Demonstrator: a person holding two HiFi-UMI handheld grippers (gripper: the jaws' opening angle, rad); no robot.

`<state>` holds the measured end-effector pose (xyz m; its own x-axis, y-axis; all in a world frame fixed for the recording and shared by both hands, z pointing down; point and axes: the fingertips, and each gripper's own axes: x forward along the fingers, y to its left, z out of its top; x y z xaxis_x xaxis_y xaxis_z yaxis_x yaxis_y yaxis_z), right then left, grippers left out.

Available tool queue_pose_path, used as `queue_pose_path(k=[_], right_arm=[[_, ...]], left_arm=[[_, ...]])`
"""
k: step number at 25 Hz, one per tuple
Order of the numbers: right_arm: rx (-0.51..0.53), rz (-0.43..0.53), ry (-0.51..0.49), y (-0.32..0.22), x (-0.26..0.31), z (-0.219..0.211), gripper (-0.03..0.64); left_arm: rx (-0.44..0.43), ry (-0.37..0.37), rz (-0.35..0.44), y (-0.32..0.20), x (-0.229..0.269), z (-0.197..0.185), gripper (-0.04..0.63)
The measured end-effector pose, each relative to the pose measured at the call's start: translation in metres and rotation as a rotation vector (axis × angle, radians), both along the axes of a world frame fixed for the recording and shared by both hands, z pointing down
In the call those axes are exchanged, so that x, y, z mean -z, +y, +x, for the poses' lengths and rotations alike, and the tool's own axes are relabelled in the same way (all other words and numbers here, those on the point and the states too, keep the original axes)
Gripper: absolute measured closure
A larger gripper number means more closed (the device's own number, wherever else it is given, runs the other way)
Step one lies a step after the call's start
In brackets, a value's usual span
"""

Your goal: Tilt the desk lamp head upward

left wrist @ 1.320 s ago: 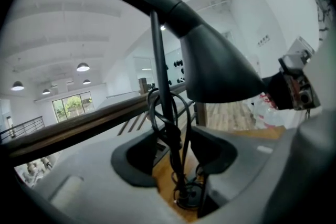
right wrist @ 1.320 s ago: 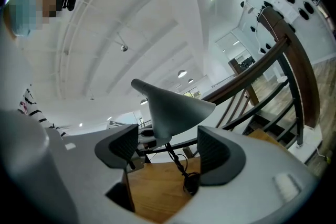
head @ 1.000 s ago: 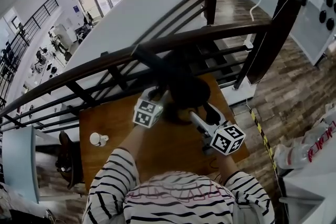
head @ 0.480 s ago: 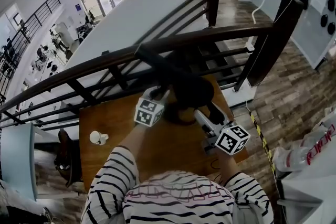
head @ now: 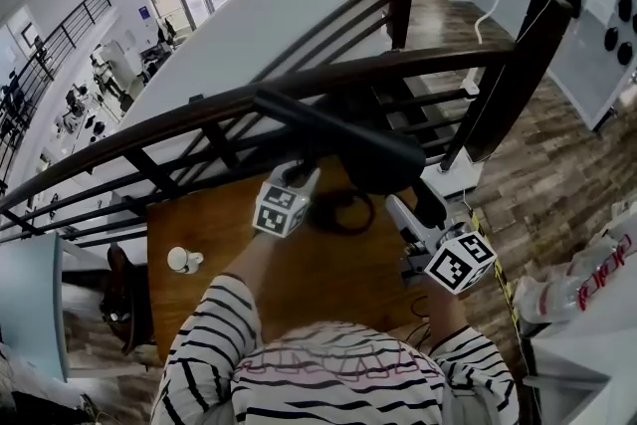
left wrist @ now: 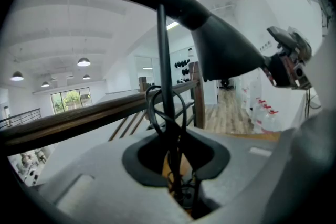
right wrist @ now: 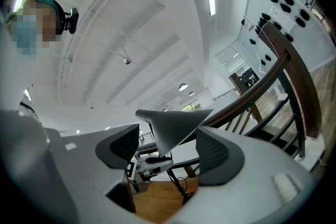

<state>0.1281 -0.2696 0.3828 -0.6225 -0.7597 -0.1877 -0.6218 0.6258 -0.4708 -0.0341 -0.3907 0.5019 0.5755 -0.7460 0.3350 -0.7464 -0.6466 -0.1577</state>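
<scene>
A black desk lamp stands on the wooden table (head: 199, 234). Its cone head (head: 383, 164) hangs from a long arm (head: 299, 114) over a thin stem (left wrist: 164, 86) with cable looped round it. My left gripper (head: 309, 179) is low at the stem, and in the left gripper view it (left wrist: 176, 186) is shut on the stem. My right gripper (head: 423, 201) reaches the head from the right. In the right gripper view the cone (right wrist: 173, 126) sits between the jaws of that gripper (right wrist: 168, 152), which stand apart with a gap at the left pad (right wrist: 118, 147).
A dark wooden railing (head: 199, 119) runs along the table's far edge, with a post (head: 513, 80) at the right. A small white object (head: 184, 260) lies at the table's left. Plastic bottles (head: 587, 284) stand on the floor to the right.
The lamp head has swung up and to the right. My right gripper has moved right and nearer to me with it. The left gripper has stayed at the stem.
</scene>
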Motion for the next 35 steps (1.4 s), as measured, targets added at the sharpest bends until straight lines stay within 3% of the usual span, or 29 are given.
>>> queue_pose_path(k=[6,18,35], right_arm=[[-0.026,0.004,0.066,0.003,0.024,0.006,0.288],[-0.072,0.106,0.133,0.008,0.081,0.009,0.288],[-0.088,0.236,0.234,0.004,0.156,-0.02,0.273]], left_arm=[[0.0,0.006,0.008,0.001,-0.001,0.0,0.523],[0.012,0.016,0.012,0.004,-0.001,-0.002,0.528],[0.043,0.036,0.02,0.002,-0.001,-0.012,0.529]])
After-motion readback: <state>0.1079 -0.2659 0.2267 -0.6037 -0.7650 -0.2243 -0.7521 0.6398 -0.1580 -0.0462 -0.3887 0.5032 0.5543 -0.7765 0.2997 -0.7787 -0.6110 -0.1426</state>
